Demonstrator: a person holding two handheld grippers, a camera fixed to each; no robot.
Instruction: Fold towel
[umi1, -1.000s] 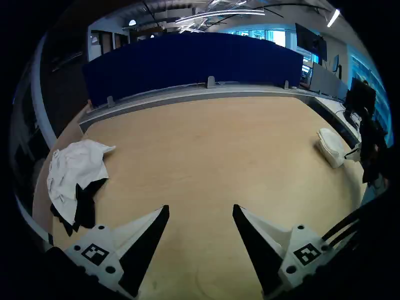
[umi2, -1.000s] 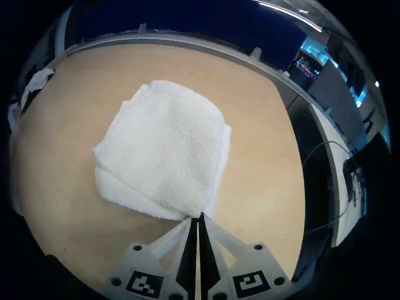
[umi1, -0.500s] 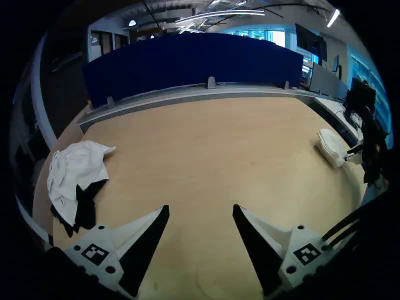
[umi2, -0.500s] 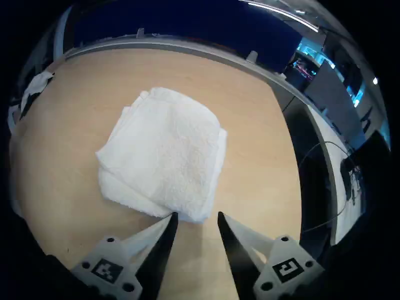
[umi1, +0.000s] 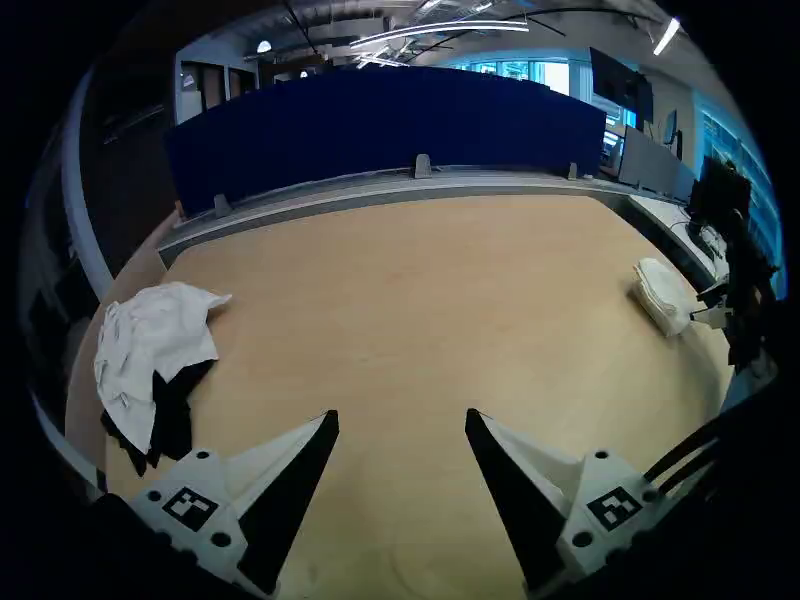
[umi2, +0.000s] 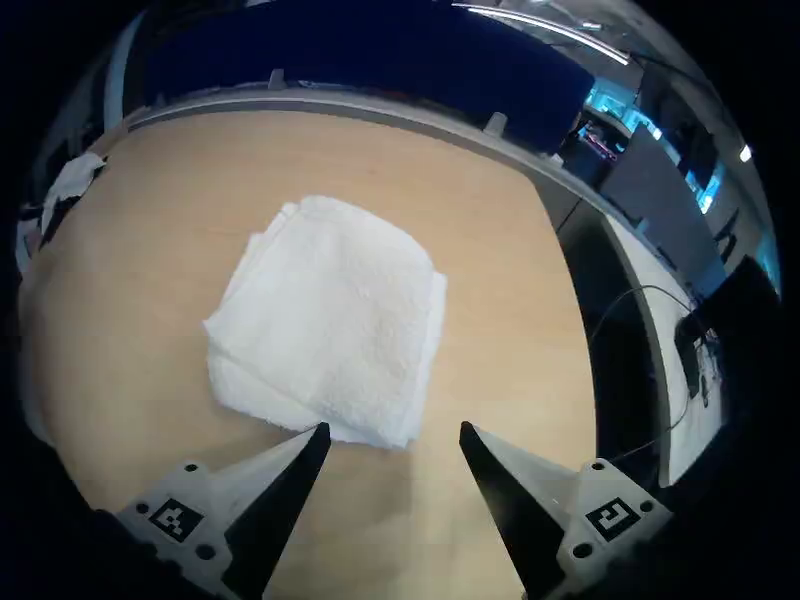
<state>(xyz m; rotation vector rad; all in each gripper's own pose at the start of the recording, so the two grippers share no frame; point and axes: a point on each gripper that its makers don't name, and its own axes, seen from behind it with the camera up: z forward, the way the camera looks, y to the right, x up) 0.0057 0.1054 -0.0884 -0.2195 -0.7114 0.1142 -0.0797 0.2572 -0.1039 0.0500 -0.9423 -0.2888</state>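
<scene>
Both sets of jaws stand wide apart, holding nothing. The right hand-held gripper (umi2: 393, 427) hovers just short of the folded white towel (umi2: 335, 320), which lies flat on the counter (umi2: 500, 250) — the left hand-held gripper (umi1: 400, 414) is well apart from it. Square black-and-white markers (umi2: 178, 520) sit on the fingers.

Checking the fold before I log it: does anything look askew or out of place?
The towel is folded but not squarely: its lower layers stick out along the left and near edges. Away from it, a crumpled white cloth lies heaped over dark fabric at the edge of the table. Nothing looks spilled or damaged.
</scene>
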